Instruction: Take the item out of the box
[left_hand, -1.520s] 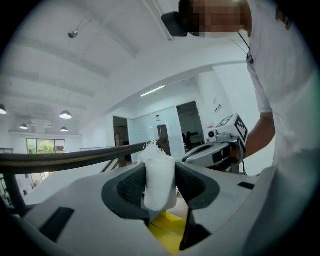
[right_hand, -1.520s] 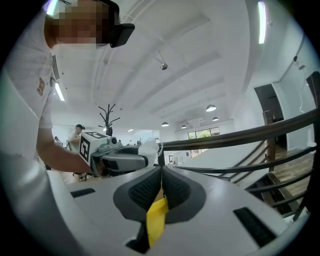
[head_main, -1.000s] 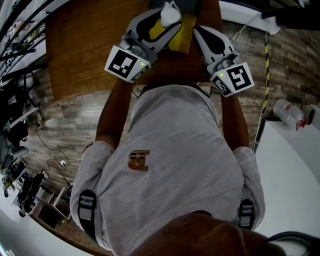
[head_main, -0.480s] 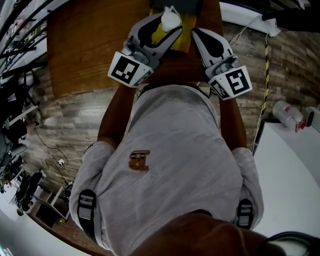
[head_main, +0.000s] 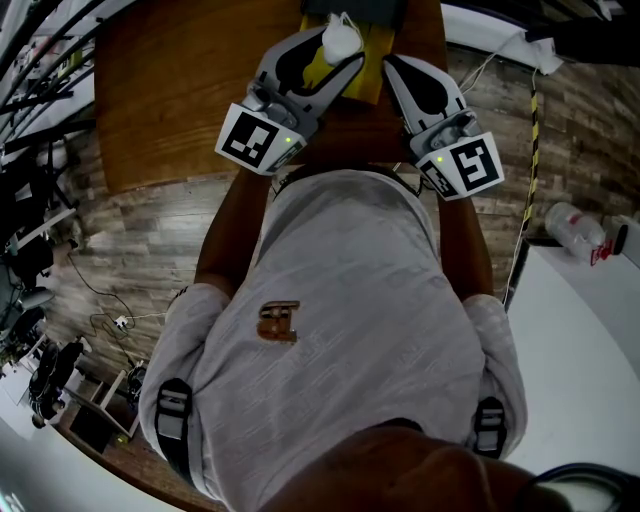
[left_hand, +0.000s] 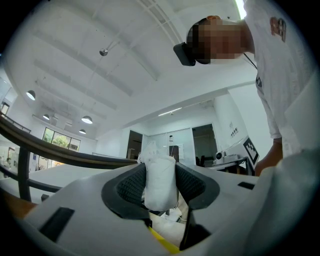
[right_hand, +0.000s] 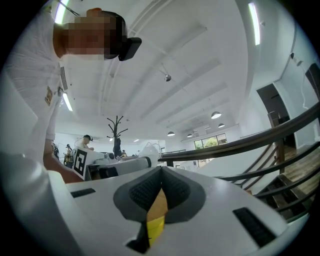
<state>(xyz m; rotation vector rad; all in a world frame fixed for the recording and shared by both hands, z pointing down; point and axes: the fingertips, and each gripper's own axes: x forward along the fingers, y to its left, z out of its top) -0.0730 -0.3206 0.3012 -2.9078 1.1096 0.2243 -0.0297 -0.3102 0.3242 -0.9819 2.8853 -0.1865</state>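
— What sort of place is it?
— A large open-plan lab or research office, it seems, though the wide lens bends everything. A high white ceiling (left_hand: 75, 55) carries round pendant lamps (left_hand: 87, 120) and light strips (right_hand: 254, 22).
— What else shows it?
— Glass doors (left_hand: 172, 145), a curving dark railing (right_hand: 280, 131), a coat stand (right_hand: 116, 131), a person (right_hand: 85, 142) at a far desk, and cables (head_main: 122, 325) and equipment (head_main: 45, 370) beside the wooden worktop (head_main: 170, 90).

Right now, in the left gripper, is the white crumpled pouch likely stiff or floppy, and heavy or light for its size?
Probably floppy: the white crumpled pouch looks wrinkled and is pinched between the pads of the left gripper. Likely light, since that pinch alone holds it over the yellow cardboard box. It may slip out if pulled hard.
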